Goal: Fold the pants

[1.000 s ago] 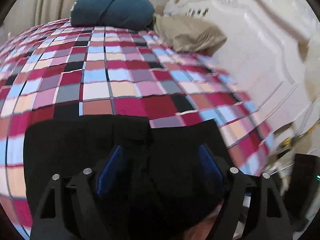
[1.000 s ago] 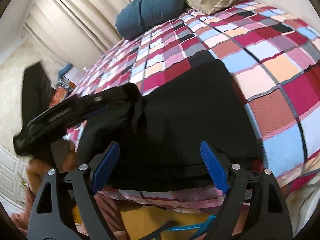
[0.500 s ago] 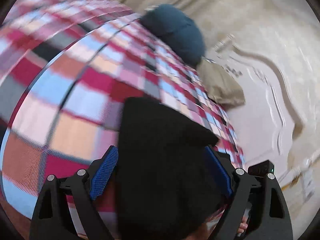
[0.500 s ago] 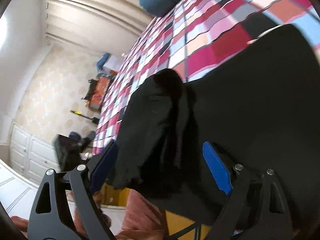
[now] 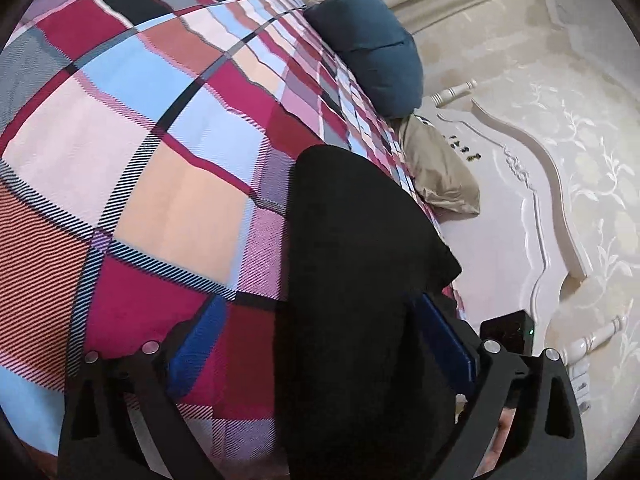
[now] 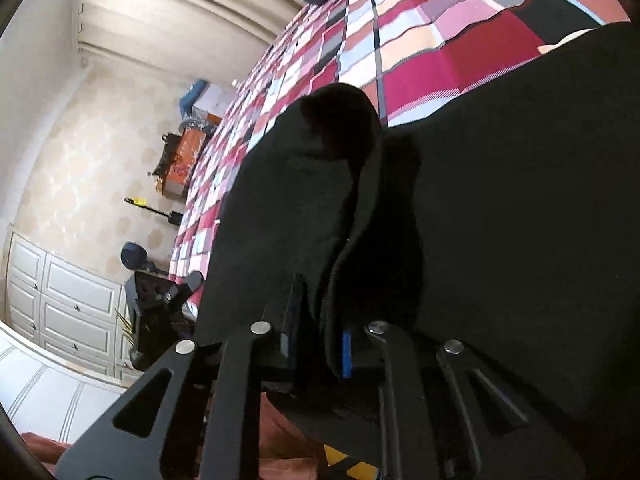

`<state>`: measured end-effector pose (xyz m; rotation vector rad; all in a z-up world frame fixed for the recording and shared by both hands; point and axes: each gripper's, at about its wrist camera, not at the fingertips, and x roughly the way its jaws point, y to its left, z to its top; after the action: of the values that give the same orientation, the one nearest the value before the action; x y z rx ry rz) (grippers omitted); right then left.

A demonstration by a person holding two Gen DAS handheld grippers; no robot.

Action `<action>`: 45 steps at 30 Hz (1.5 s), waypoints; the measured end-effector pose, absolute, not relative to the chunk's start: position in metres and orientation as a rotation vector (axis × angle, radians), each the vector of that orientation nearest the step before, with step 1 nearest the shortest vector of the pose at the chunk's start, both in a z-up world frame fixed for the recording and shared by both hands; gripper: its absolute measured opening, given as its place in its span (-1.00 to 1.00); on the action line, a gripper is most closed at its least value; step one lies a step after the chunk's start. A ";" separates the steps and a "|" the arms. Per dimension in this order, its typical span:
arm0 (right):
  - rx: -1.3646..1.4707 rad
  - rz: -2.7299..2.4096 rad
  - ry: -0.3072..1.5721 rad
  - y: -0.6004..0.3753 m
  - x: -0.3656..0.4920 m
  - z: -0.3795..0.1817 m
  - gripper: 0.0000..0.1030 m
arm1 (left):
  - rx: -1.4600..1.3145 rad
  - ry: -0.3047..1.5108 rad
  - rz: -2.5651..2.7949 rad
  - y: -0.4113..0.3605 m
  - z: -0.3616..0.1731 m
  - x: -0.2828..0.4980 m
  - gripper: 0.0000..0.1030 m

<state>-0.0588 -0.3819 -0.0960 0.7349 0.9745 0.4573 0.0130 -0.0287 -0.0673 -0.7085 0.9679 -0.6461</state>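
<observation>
Black pants (image 5: pixel 352 220) lie on a checked bedspread (image 5: pixel 160 140) near the bed's edge. In the left wrist view my left gripper (image 5: pixel 316 308) straddles one end of them. Its jaws are opening, the fabric runs between them, and the left blue pad (image 5: pixel 196 340) stands clear of the cloth. In the right wrist view the pants (image 6: pixel 500 200) fill the right side. My right gripper (image 6: pixel 320 320) is closing, and its blue pads pinch a raised fold of the black fabric (image 6: pixel 320 184).
A blue pillow (image 5: pixel 372 44) and a beige pillow (image 5: pixel 436 172) lie against the cream headboard (image 5: pixel 516 208). Beyond the bed's far side are curtains (image 6: pixel 180 8), white cabinets (image 6: pixel 60 300) and an orange box (image 6: pixel 188 160) on the floor.
My right gripper's jaws have gone from wide apart to pinched on a fold of the pants. The left gripper has rolled and sunk towards the bed, and its jaws stand wider.
</observation>
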 end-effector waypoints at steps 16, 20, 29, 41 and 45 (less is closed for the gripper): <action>0.684 0.292 0.796 -0.461 -0.113 -0.038 -0.80 | -0.698 0.999 -0.659 -0.024 -0.070 0.021 0.83; 0.720 0.224 0.791 -0.488 -0.127 -0.049 -0.80 | -0.678 0.998 -0.656 -0.025 -0.068 0.019 0.83; 0.893 0.222 0.785 -0.524 -0.139 -0.094 -0.69 | -0.648 1.010 -0.653 -0.037 -0.062 0.013 0.83; 0.957 0.213 0.675 -0.554 -0.175 -0.106 0.56 | -0.658 1.089 -0.779 -0.080 -0.064 0.007 0.83; 0.980 0.275 0.676 -0.541 -0.166 -0.109 0.61 | -0.630 1.109 -0.802 -0.098 -0.063 0.001 0.83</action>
<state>-0.1660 -0.5411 -0.1086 0.9798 0.6763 0.2746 0.0014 -0.0980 -0.0631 -0.6300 1.1090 -0.8015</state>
